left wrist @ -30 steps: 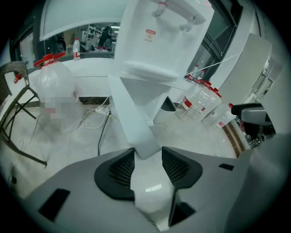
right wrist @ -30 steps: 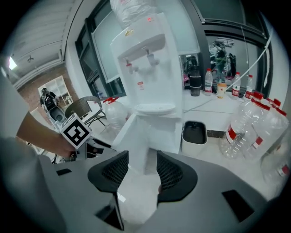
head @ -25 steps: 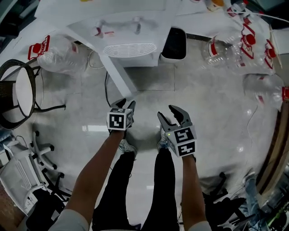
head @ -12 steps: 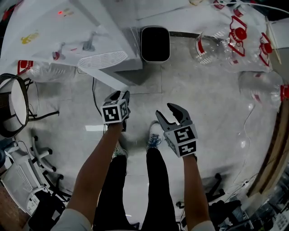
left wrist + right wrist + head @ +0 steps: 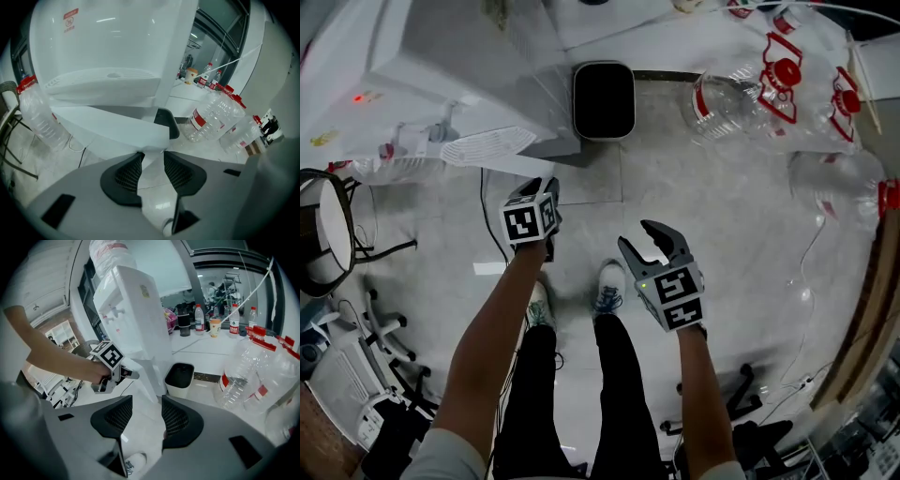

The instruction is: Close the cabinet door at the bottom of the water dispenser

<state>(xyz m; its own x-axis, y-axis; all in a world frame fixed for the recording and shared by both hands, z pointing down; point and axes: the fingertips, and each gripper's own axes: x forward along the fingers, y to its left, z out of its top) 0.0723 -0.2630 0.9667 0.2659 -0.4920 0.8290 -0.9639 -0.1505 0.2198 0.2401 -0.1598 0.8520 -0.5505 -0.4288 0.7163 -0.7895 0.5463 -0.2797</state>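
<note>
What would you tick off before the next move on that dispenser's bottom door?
1. Cabinet door stands open, ready to push: ok.
2. Left gripper lined up, jaws closing, door's corner at their tips: ok.
3. Pads pressing the door: cannot tell.
4. Right gripper empty, jaws apart: ok.
5. Waste bin beside the dispenser, apart from the door's swing: ok, likely.

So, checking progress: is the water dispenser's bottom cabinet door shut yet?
No, the cabinet door juts open at an angle from the water dispenser.
</note>
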